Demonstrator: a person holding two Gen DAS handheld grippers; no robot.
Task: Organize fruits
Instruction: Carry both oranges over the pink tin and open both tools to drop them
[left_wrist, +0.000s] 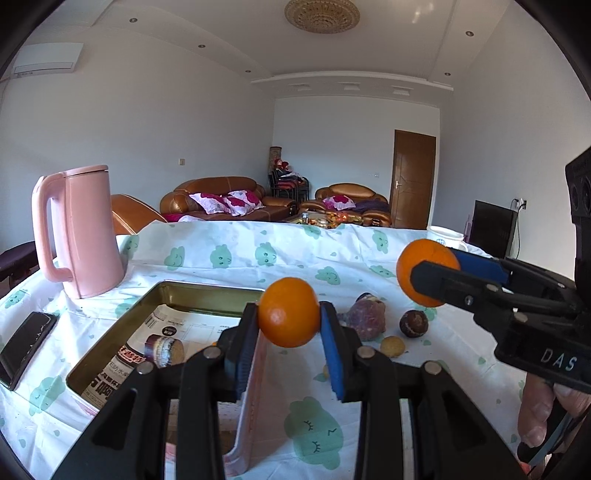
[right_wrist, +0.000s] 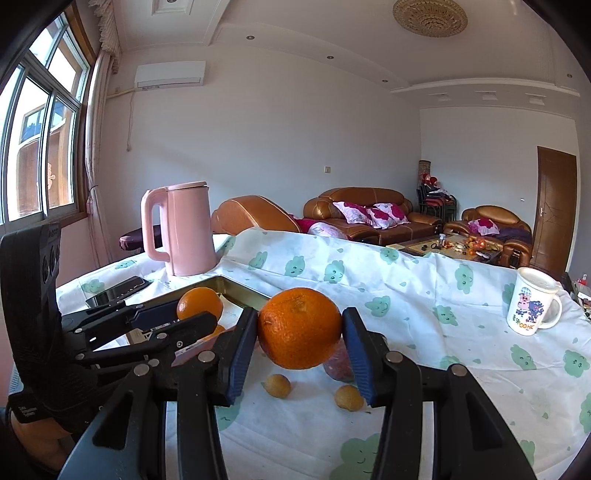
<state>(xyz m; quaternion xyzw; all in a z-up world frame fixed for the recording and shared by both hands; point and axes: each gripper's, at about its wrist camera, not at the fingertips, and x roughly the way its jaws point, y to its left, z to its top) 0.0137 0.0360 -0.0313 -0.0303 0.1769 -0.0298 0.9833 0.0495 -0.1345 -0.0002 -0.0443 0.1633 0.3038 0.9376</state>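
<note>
My left gripper is shut on a small orange, held above the right edge of a gold tin tray lined with printed paper. My right gripper is shut on a larger orange above the table; it also shows in the left wrist view. The left gripper with its small orange shows at the left of the right wrist view. On the cloth lie a reddish-purple fruit, a dark round fruit and small yellow fruits.
A pink kettle stands behind the tray. A black phone lies at the left table edge. A white printed mug stands at the right. The table has a white cloth with green clouds. Sofas stand beyond.
</note>
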